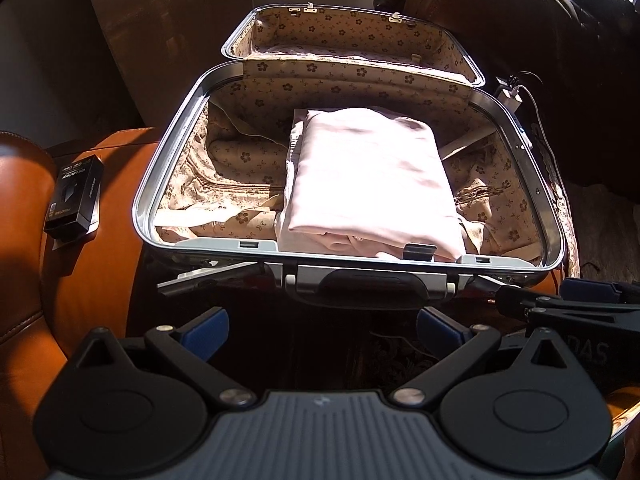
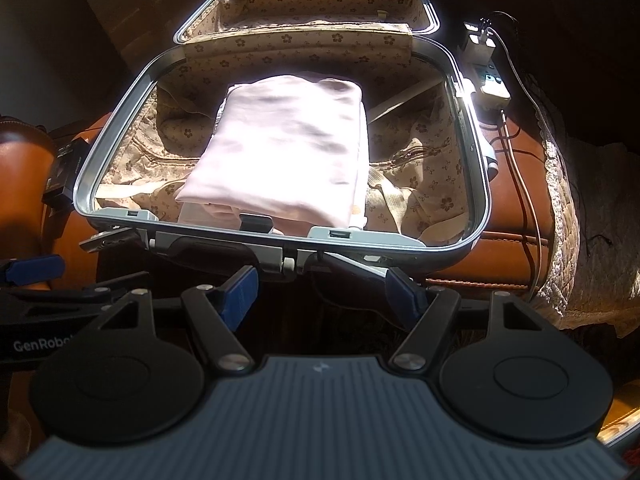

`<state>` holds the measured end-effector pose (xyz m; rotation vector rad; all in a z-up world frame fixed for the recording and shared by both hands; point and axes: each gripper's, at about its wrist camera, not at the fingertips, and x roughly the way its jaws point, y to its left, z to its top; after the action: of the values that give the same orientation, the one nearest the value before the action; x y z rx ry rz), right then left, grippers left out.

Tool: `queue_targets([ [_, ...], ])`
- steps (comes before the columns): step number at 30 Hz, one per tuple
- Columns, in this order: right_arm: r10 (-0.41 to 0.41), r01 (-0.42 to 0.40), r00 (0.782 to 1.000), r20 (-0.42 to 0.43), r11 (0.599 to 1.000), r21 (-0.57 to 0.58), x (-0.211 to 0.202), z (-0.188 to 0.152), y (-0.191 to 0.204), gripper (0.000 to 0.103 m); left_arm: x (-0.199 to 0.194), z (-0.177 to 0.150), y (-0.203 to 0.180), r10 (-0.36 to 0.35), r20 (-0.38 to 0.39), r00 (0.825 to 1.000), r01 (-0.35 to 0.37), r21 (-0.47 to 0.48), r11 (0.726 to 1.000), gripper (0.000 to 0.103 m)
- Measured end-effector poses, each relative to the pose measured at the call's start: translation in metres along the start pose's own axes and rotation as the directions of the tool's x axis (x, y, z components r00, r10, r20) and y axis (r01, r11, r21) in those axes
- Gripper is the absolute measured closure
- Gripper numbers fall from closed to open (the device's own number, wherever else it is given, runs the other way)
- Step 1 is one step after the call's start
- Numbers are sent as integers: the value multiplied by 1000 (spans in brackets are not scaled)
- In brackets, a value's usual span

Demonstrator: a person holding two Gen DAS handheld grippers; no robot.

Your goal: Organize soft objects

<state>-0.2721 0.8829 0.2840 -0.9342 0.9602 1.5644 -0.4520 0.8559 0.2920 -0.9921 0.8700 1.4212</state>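
Observation:
A folded pale pink cloth (image 1: 368,184) (image 2: 284,148) lies inside an open suitcase (image 1: 148,184) (image 2: 86,176) with a metal rim and flower-patterned beige lining. The lid stands up at the back. My left gripper (image 1: 322,330) hovers open in front of the suitcase handle (image 1: 370,284), with nothing between its blue pads. My right gripper (image 2: 324,290) is open too, just short of the front rim, and holds nothing. Each gripper shows at the edge of the other's view.
The suitcase rests on a brown leather seat (image 1: 100,248). A small black box (image 1: 74,196) lies to its left. A white power strip (image 2: 486,76) with cables sits to the right, beside a lace-edged cover (image 2: 564,216). A dark leather sofa (image 1: 520,40) stands behind.

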Motion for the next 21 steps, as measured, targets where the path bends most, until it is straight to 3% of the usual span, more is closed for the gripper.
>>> queue_targets([
  [21, 8, -8, 1000, 6, 1000, -9, -5, -3, -2, 24, -7, -1, -7, 43, 3, 999, -43, 9, 999, 0],
])
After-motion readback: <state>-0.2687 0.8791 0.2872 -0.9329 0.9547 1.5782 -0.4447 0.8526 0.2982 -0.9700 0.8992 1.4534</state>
